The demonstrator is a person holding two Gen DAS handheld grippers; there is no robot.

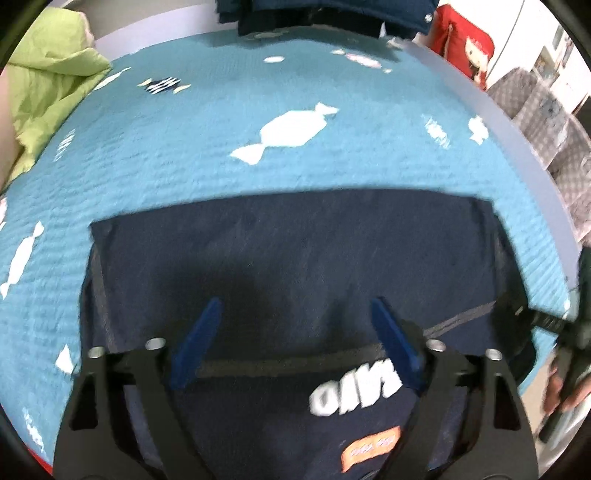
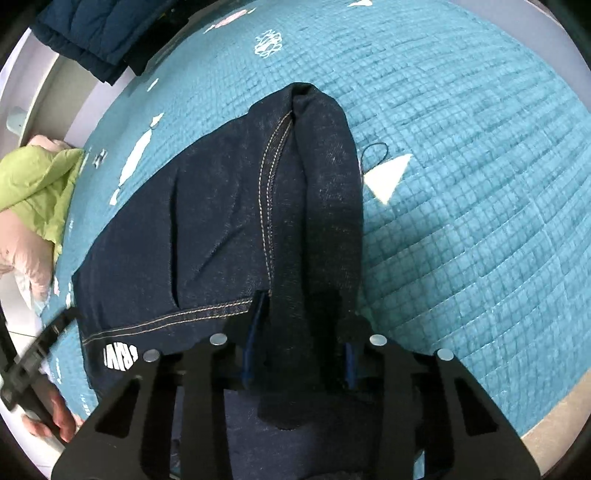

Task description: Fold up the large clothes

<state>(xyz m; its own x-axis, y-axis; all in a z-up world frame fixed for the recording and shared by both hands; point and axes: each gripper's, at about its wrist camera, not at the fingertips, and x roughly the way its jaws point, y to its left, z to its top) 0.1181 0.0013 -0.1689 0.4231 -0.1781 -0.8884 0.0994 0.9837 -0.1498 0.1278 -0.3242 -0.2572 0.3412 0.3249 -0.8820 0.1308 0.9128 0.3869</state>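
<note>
Dark navy jeans [image 1: 295, 258] lie folded on a teal quilted bed cover [image 1: 221, 147], with a white logo and an orange tag near the lower edge. My left gripper [image 1: 295, 314] is open just above the jeans, its blue fingers apart and empty. In the right wrist view the jeans [image 2: 221, 221] show tan stitching, and a thick fold of denim runs back between the fingers of my right gripper [image 2: 299, 317]. The right gripper's jaws stand partly closed against that fold and appear to hold it.
A lime green garment [image 1: 48, 92] lies at the left edge of the bed. Folded dark blue clothes [image 1: 314, 14] are stacked at the far edge. A red bag [image 1: 465, 44] stands beyond the bed on the right. The bed cover [image 2: 480, 184] stretches to the right.
</note>
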